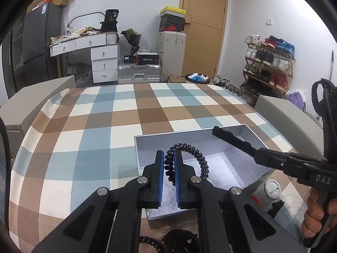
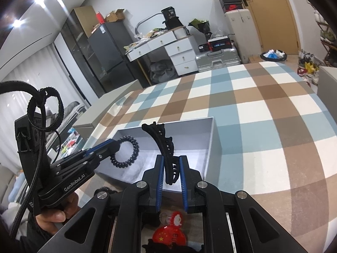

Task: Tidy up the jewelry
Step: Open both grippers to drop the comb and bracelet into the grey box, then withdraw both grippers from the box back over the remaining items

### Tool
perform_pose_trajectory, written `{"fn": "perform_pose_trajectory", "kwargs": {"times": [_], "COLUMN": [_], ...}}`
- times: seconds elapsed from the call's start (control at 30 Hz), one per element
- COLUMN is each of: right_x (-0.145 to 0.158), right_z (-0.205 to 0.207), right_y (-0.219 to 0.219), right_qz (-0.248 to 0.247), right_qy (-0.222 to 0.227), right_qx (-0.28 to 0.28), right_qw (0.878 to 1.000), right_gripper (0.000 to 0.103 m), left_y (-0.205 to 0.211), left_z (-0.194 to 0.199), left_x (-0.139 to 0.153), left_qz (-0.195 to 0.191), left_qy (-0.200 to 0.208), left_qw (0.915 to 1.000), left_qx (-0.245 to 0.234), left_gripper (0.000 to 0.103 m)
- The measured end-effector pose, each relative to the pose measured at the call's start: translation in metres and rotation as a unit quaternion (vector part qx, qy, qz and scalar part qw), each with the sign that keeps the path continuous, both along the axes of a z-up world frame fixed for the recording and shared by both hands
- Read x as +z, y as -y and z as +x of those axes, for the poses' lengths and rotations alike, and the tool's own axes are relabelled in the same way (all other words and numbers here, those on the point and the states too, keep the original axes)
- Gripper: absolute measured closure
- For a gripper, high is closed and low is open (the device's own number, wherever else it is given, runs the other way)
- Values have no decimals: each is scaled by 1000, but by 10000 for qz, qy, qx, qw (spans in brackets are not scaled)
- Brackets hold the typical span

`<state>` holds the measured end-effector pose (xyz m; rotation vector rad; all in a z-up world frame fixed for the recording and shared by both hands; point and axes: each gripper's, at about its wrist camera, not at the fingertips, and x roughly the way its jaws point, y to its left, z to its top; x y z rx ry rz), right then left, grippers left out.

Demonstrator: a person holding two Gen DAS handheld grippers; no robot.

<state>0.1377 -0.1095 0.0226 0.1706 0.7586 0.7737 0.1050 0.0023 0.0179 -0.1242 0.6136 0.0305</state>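
An open grey box (image 1: 229, 130) with a pale lining stands on the checked tablecloth (image 1: 94, 126). My left gripper (image 1: 169, 158) is shut on a black spiral hair tie (image 1: 202, 162), whose loop hangs over the box's near left part. From the right, my right gripper (image 1: 259, 156) reaches over the box, shut on a long black hair clip (image 1: 229, 139). In the right wrist view the clip (image 2: 162, 141) sticks up and forward from the right gripper (image 2: 171, 160) above the box (image 2: 217, 143). There the left gripper (image 2: 117, 145) holds the hair tie (image 2: 126, 151) to its left.
Near the table's front edge lie a dark beaded bracelet (image 1: 151, 242), a white round item (image 1: 272, 188) and a red badge (image 2: 168, 234). Grey chair backs (image 1: 42, 97) flank the table. A person's hand (image 1: 316, 217) grips the right handle.
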Motion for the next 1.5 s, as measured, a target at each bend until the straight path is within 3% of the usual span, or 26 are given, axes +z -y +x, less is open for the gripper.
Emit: {"fn": "perform_pose_trajectory", "kwargs": {"times": [0.17, 0.23, 0.27, 0.33, 0.37, 0.47, 0.6, 0.8, 1.1, 1.5], "right_x": [4, 6, 7, 9, 10, 16, 19, 4, -21, -36], "right_z": [-4, -7, -9, -14, -16, -26, -35, -47, -67, -71], "right_y": [1, 7, 11, 20, 21, 32, 41, 44, 34, 12], "right_qz": [-53, 31, 74, 163, 160, -1, -58, -504, -911, -1409], "right_qy": [104, 139, 147, 200, 228, 357, 405, 308, 71, -79], "right_qx": [-31, -25, -29, -22, -13, -174, -232, -416, -15, 101], "right_qw": [9999, 9999, 9999, 9997, 9996, 9992, 9989, 9974, 9958, 9899], "right_gripper": [85, 79, 72, 64, 57, 20, 2, 0, 0, 0], "left_y": [3, 2, 3, 4, 4, 5, 1, -11, -6, -3], "left_z": [0, -2, -4, -10, -14, -25, -41, -56, -73, -77], "left_x": [1, 2, 3, 7, 9, 12, 14, 7, -9, -20], "left_qz": [59, -6, -45, -121, -113, -26, 126, -110, -29, 206], "left_qy": [-50, -99, -91, -18, -3, 64, 159, 45, -115, -296], "left_qw": [10000, 9999, 9999, 9997, 9997, 9999, 9998, 9999, 9999, 9993], "left_qx": [-4, -41, -80, -205, -213, -142, -19, 24, -69, -104], "left_gripper": [95, 74, 59, 50, 45, 17, 1, 1, 1, 1]}}
